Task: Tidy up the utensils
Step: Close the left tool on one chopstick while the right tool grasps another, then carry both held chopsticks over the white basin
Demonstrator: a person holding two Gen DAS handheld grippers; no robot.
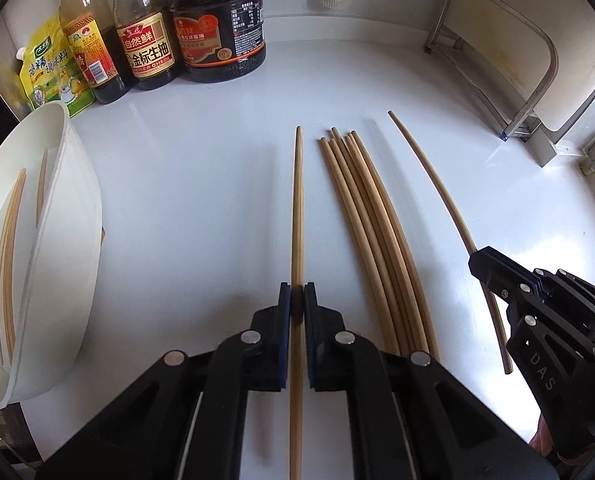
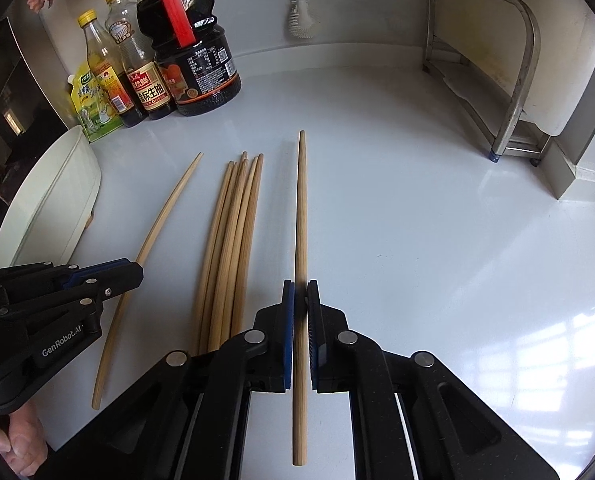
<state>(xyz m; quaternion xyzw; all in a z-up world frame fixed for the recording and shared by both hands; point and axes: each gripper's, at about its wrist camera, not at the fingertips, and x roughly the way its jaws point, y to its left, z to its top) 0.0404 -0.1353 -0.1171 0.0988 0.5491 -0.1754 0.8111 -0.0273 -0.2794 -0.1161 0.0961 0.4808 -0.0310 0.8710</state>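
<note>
The left chopstick [image 1: 297, 216] runs off the bottom edge of the left view, its near end unseen. The bundle's [image 1: 371, 236] near ends vanish behind the left gripper [image 1: 297, 300]; in the right view they hide behind the right gripper [image 2: 300, 300]. The holder [image 1: 49, 240] is cut by the left edge. The brush's [image 2: 297, 16] handle is cropped at the top.

We carry two matte black grippers: the left gripper [image 1: 297, 300] and the right gripper [image 2: 300, 300] each have angular linkage arms joined by round silver pins and dark blue pads lining the fingers. White lettering marks the bodies, "GenRobot.AI" on the left and "DAS" on the right, beside small silver screws.
</note>
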